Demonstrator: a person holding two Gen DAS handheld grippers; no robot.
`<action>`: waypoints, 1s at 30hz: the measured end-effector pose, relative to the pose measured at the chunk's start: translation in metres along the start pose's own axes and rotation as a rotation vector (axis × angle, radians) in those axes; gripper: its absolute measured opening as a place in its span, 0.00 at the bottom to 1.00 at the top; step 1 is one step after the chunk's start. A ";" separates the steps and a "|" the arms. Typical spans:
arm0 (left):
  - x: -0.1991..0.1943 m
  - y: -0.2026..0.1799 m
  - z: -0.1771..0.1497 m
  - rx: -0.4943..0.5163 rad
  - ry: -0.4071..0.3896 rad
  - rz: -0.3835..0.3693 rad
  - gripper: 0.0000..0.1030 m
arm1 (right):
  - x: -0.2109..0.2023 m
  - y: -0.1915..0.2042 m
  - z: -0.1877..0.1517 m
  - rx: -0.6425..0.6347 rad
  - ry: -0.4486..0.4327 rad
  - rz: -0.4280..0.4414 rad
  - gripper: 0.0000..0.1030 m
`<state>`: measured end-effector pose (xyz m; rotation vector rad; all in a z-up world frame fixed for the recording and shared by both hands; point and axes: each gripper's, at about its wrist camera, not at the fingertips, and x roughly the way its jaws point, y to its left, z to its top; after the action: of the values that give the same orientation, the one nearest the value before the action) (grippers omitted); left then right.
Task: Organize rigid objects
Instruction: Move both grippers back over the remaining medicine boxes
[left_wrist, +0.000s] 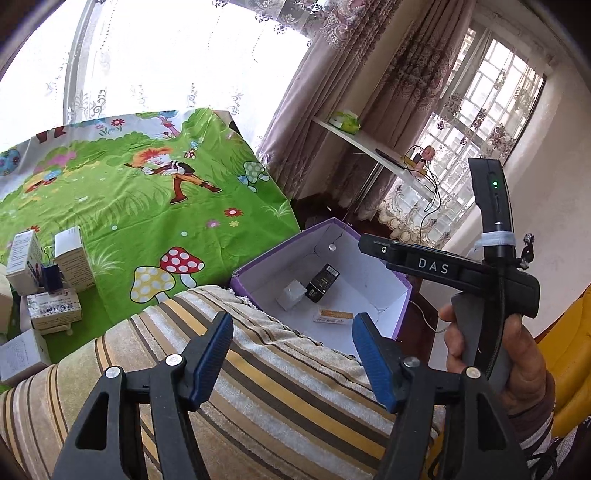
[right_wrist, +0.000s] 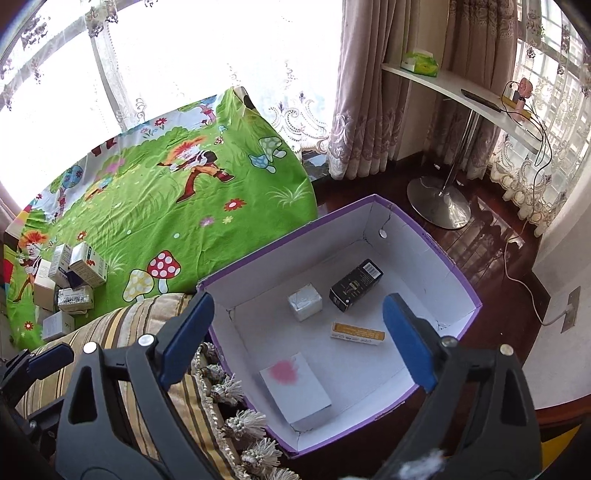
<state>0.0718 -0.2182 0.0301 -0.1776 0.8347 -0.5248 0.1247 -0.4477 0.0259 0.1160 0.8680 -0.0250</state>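
Note:
A purple cardboard box (right_wrist: 458, 273) with a white inside stands on the floor. It holds a black carton (right_wrist: 355, 285), a small white box (right_wrist: 305, 301), a flat yellow-and-white carton (right_wrist: 357, 333) and a white box with a pink blotch (right_wrist: 295, 386). Several small white cartons (right_wrist: 70, 284) lie on the green cartoon cloth (right_wrist: 177, 221). My right gripper (right_wrist: 295, 332) is open and empty above the box. My left gripper (left_wrist: 291, 354) is open and empty over a striped cushion (left_wrist: 258, 387); the cartons (left_wrist: 48, 280) are to its left and the purple box (left_wrist: 402, 314) lies ahead.
The striped cushion with tassels (right_wrist: 236, 424) lies between the cloth and the box. A white shelf on a metal stand (right_wrist: 439, 203) is beyond the box, with cables and curtains behind. The right gripper's handle (left_wrist: 480, 280) shows in the left wrist view.

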 end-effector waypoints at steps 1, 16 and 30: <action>-0.004 0.001 0.001 0.008 -0.019 0.006 0.66 | -0.004 0.001 0.000 -0.002 -0.034 0.005 0.93; -0.047 0.068 -0.010 -0.146 -0.080 0.063 0.66 | -0.015 0.044 -0.003 -0.123 -0.091 0.162 0.94; -0.094 0.179 -0.055 -0.513 -0.094 0.218 0.74 | 0.005 0.080 -0.018 -0.162 0.029 0.285 0.94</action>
<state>0.0454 -0.0138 -0.0076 -0.5705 0.8721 -0.0882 0.1196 -0.3659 0.0183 0.0873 0.8729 0.3142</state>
